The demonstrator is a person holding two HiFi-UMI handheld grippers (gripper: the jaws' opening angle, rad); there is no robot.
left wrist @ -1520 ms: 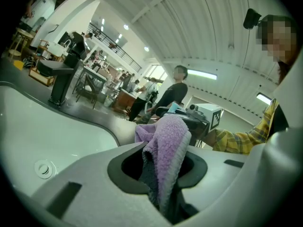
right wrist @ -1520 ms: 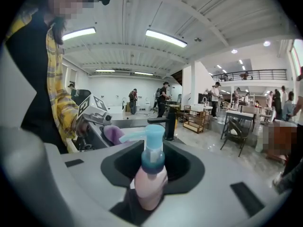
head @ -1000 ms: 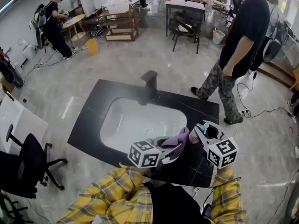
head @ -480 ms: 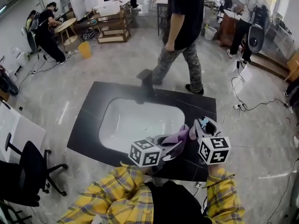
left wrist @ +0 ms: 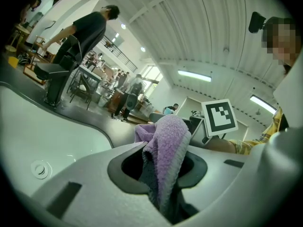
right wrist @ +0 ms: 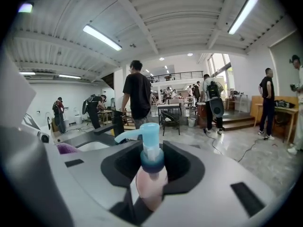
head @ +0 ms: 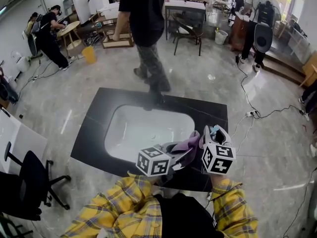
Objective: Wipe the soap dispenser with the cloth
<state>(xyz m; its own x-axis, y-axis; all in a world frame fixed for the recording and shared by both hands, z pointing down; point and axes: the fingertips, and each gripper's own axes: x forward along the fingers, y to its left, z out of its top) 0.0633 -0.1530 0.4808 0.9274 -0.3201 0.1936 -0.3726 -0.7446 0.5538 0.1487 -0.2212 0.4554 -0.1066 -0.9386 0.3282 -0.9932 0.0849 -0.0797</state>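
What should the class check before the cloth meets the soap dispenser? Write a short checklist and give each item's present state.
1. The cloth is clamped in the left gripper's jaws: ok.
2. The soap dispenser is clamped in the right gripper's jaws: ok.
3. The cloth is on the dispenser: not ok. The right gripper view shows the dispenser bare, with the cloth off to its left.
4. Both grippers are over the black counter, beside the sink: ok.
5. The bystander is clear of the work: ok. The person is walking past the counter's far edge.
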